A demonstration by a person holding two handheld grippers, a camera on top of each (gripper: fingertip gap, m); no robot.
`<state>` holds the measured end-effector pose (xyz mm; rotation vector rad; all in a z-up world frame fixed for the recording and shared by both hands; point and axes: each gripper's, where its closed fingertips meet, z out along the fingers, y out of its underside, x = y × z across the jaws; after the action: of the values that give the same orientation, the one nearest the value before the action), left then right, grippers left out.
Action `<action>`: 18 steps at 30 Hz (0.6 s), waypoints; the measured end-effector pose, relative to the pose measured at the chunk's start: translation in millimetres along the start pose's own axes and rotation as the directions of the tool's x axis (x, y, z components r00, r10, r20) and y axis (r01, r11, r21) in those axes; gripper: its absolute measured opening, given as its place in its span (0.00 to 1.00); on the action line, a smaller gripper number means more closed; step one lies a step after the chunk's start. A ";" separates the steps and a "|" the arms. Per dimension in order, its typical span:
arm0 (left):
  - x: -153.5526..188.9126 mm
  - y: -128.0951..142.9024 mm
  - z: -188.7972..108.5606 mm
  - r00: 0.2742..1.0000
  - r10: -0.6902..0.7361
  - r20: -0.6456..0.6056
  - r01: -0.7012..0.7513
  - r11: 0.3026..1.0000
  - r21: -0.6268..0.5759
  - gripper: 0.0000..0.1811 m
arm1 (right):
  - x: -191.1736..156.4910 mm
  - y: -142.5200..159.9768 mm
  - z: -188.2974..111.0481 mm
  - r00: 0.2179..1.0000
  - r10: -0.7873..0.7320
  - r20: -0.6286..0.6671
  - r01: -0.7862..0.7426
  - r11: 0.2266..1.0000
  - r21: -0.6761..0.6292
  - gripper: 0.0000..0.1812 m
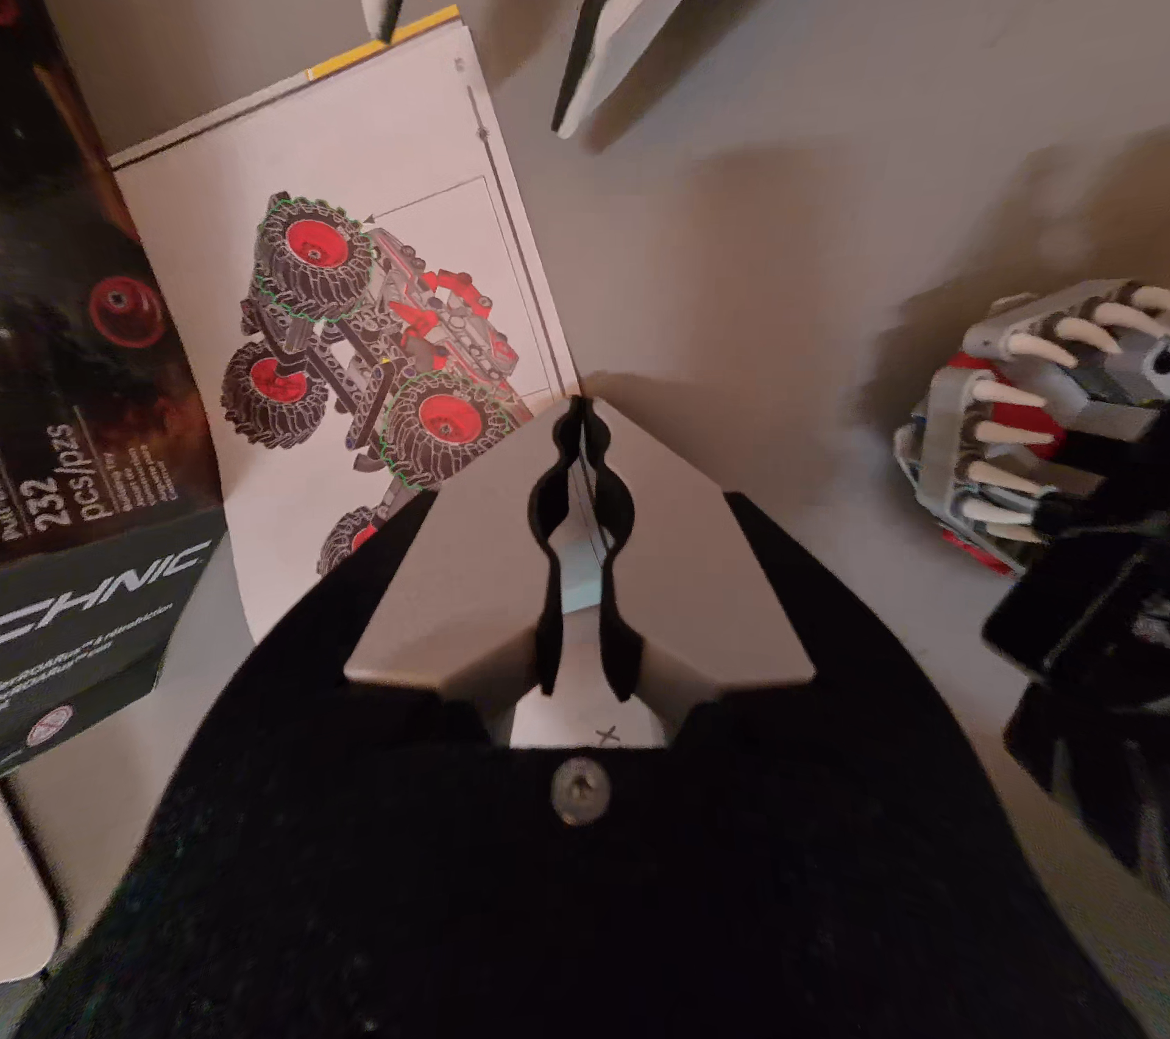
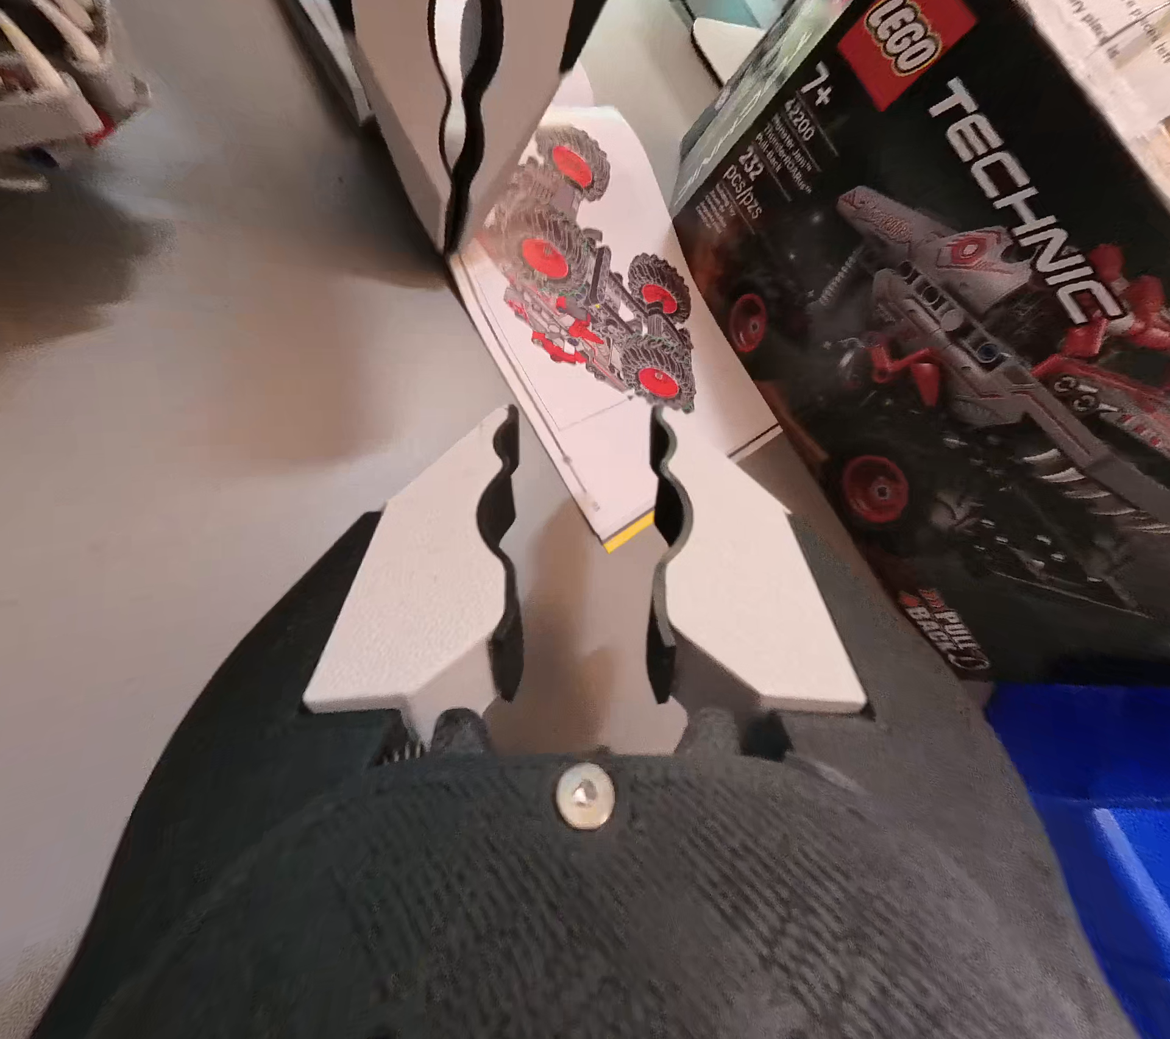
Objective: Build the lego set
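You are looking at a matt, smooth grey table point(image 1: 760, 261) carrying a paper instruction booklet point(image 1: 380, 173) with a slight sheen. Beside it the cardboard box point(image 2: 949, 312) is showing a glossy printed finish. Your left gripper point(image 1: 581, 407) is showing rough, grainy black plastic in its body (the layered print texture is plainer on the right gripper point(image 2: 582, 426)), smooth white fingers point(image 2: 418, 597) and a shiny metal screw point(image 2: 585, 798). The plastic model point(image 1: 1038, 413) is looking smooth, and the blue bin point(image 2: 1101, 818) glossy.
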<state>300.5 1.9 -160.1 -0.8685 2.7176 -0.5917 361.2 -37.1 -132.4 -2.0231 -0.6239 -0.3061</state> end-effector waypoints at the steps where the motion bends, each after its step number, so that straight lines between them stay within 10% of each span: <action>1: -1.0 -1.6 -2.9 1.000 0.002 0.016 -0.002 1.000 0.010 0.00 | 0.4 4.6 0.6 1.000 -0.011 -0.002 0.011 1.000 -0.022 0.23; 18: -4.6 -0.3 -30.8 0.989 -0.006 0.151 -0.004 0.998 0.062 0.04 | 7.5 4.6 13.5 0.937 -0.332 -0.106 0.325 0.942 -0.083 0.21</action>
<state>294.1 13.8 -132.1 -0.8627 2.5503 -0.5820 369.5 -25.0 -139.2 -1.9398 -0.8879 -0.6490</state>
